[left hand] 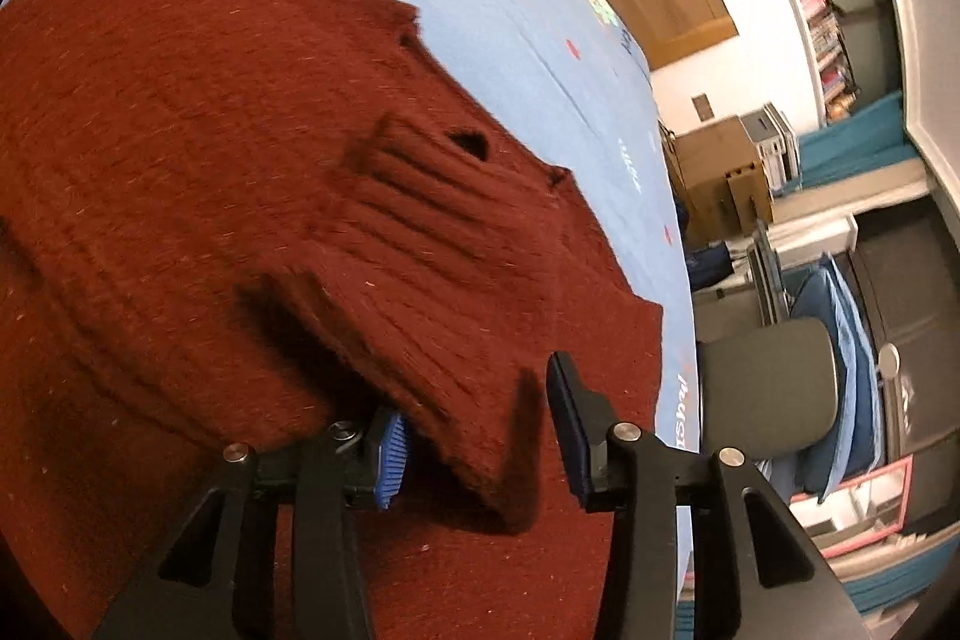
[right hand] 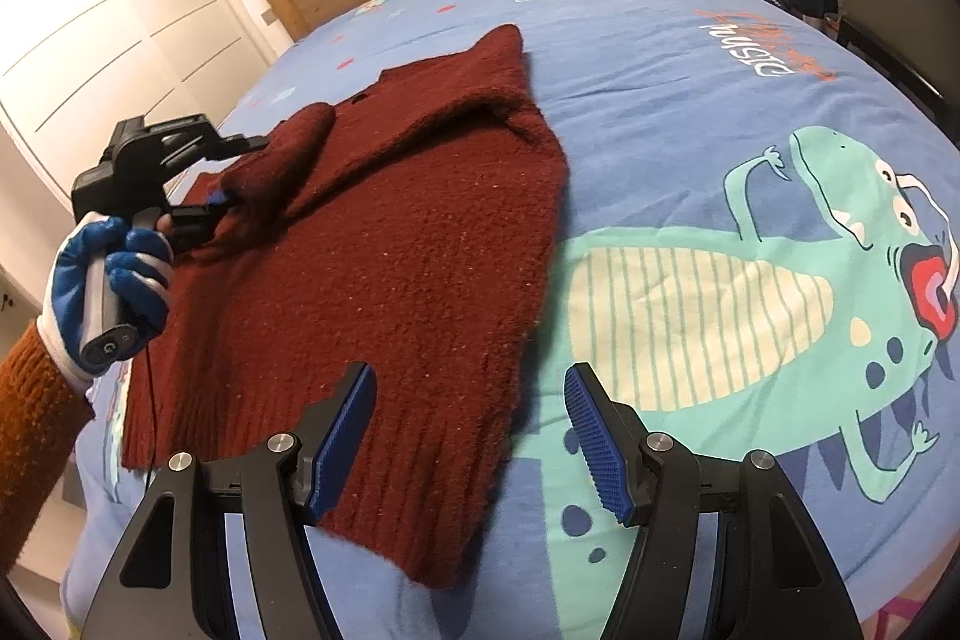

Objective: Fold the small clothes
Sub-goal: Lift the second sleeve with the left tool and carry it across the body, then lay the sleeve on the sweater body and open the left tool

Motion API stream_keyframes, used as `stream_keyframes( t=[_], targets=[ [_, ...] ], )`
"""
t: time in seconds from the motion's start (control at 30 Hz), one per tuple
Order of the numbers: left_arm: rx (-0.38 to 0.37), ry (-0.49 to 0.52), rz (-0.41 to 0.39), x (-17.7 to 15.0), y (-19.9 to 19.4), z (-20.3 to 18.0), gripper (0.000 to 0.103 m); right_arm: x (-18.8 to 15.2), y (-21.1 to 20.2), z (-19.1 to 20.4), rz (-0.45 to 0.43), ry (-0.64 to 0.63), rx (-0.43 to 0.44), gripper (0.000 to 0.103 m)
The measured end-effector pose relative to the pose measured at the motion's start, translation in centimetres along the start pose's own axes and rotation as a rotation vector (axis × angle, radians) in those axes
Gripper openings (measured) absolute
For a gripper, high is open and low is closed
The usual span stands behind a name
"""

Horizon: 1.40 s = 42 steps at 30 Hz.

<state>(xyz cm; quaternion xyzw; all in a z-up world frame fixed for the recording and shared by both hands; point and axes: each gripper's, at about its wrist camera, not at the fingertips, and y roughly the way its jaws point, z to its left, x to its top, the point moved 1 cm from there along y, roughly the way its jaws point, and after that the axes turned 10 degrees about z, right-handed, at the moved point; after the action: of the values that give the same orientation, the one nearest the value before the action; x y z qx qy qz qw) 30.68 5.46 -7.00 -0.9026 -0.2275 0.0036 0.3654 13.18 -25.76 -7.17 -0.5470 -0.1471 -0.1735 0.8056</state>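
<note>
Sweater (right hand: 384, 280) lies flat on the bed (right hand: 690, 112) ahead of both my grippers, its sleeve (left hand: 432, 370) draped loosely between the parted jaws of my left gripper (left hand: 480, 436) after folding inward, while my right gripper (right hand: 474, 436) hovers spread over the hem, holding nothing.
</note>
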Motion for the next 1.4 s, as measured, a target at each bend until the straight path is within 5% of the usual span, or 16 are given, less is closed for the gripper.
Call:
stream_keyframes(
  t=[0.2,0.3,0.4,0.67,0.8,1.03,1.2,1.4],
  targets=[
    [0.013,-0.040,-0.037,1.8,-0.2,0.9,0.035,0.2,0.3,-0.5,0.005,-0.008,-0.012,0.067],
    [0.049,0.025,-0.018,2.1,0.9,-0.6,0.014,0.1,0.3,-0.6,0.007,-0.013,-0.019,0.067],
    [0.083,0.135,0.016,1.2,2.4,-3.2,0.010,0.1,0.5,-0.8,0.011,-0.009,-0.021,0.067],
    [0.170,0.368,0.120,-3.0,7.3,-9.2,0.011,-0.1,0.6,-1.0,0.016,-0.010,-0.024,0.067],
    [0.136,0.413,0.171,-4.6,8.2,-10.4,0.023,0.0,0.4,-1.2,0.011,-0.004,-0.027,0.067],
    [0.108,0.428,0.091,-4.7,6.0,-9.8,0.029,-0.1,-0.1,-1.3,0.003,-0.003,-0.028,0.067],
    [0.090,0.460,0.154,-5.8,6.9,-10.4,0.032,0.0,0.0,-1.4,0.003,0.002,-0.029,0.067],
    [0.173,0.498,0.087,-5.9,6.9,-10.4,0.032,0.2,-0.3,-1.5,-0.005,0.000,-0.035,0.067]
  ],
)
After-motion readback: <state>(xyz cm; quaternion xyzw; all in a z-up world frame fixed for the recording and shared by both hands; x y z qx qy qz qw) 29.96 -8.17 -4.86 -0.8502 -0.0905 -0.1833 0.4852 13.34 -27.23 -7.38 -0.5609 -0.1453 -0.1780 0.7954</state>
